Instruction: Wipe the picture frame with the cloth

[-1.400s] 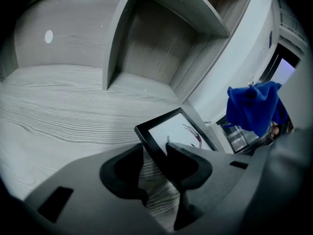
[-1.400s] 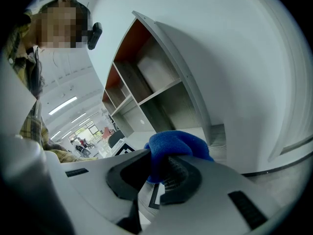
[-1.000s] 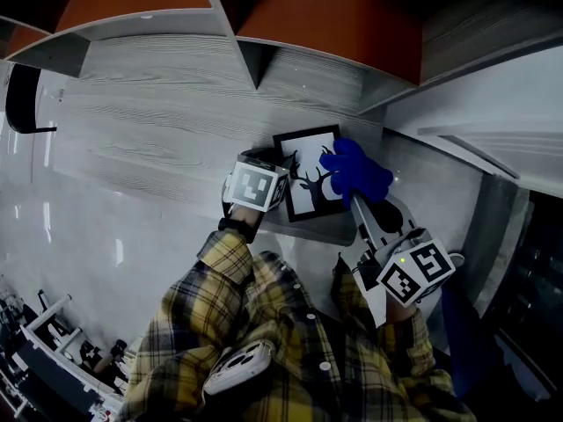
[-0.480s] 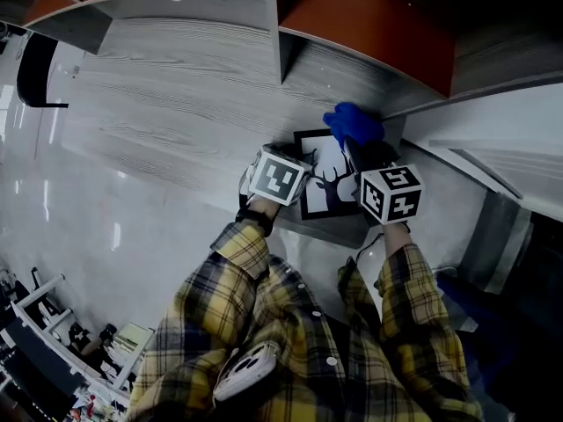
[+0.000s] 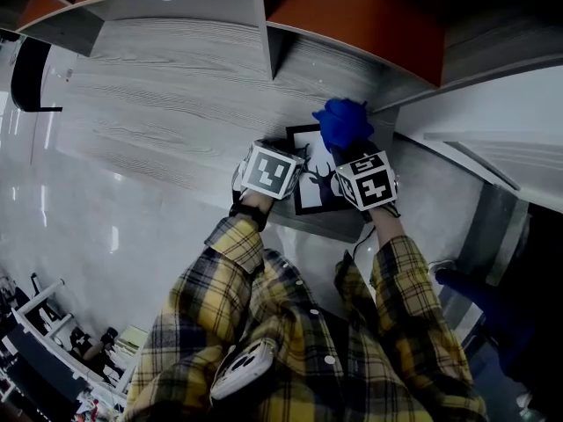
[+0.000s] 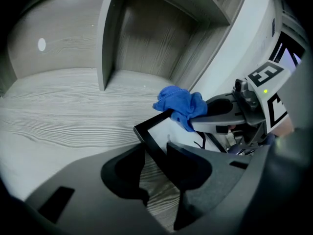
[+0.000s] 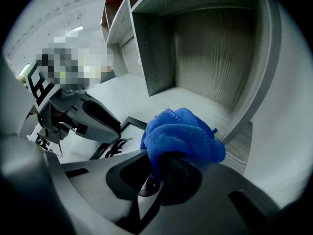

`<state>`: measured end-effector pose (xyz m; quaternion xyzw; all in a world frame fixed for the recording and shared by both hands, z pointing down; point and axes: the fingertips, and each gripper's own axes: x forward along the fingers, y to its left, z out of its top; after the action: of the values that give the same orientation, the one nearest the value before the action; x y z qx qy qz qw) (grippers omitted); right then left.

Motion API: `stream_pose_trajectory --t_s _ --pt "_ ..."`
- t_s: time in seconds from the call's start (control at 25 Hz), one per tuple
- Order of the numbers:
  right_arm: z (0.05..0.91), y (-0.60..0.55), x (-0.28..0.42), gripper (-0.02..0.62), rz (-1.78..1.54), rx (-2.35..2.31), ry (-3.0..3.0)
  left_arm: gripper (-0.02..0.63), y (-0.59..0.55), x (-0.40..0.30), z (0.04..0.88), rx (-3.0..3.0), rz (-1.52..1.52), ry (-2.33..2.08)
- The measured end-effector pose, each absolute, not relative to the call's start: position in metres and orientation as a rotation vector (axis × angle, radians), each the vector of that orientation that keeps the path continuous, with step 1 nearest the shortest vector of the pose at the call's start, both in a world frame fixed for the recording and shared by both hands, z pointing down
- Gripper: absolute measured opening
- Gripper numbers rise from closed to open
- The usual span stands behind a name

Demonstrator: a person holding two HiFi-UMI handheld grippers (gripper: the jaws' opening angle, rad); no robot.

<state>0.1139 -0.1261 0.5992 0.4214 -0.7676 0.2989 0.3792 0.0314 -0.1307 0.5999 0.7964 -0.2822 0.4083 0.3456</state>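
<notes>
1. My plaid sleeves point(image 5: 220, 271) fill the near part of the head view, both arms reaching out over the grey wood table point(image 5: 149, 104).
2. My left hand-held gripper point(image 6: 155, 160) is clamped on the left edge of the picture frame point(image 6: 146, 131), as it was a second ago. The black border runs in between its jaws.
3. My right hand-held gripper point(image 7: 155, 177) is closed on the blue cloth point(image 7: 181, 133), which bulges out past the jaw tips. A second ago this gripper was drawn back toward me. Now it sits forward, its marker cube over the right part of the frame.
4. The frame lies on the table between the two cubes. The cloth was over the right side of the deer print and is now at the frame's far right corner (touching the border, as the left gripper view shows).
5. Beyond that stand the shelf compartments point(image 5: 343, 20) with orange backs.
6. From above, the cubes hide both sets of jaws and much of the frame, and only a strip of the print shows.
</notes>
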Motion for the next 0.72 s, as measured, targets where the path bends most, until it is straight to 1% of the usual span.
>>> stream_pose_trajectory --t_s 0.28,0.72 --pt "0.596 -0.096 0.112 0.052 0.788 1.034 -1.945 0.146 -0.128 0.031 0.603 2.056 1.083 -0.725" --pt "0.595 -0.017 0.109 0.052 0.899 0.983 -1.928 0.146 -0.128 0.03 0.603 2.054 1.075 -0.734"
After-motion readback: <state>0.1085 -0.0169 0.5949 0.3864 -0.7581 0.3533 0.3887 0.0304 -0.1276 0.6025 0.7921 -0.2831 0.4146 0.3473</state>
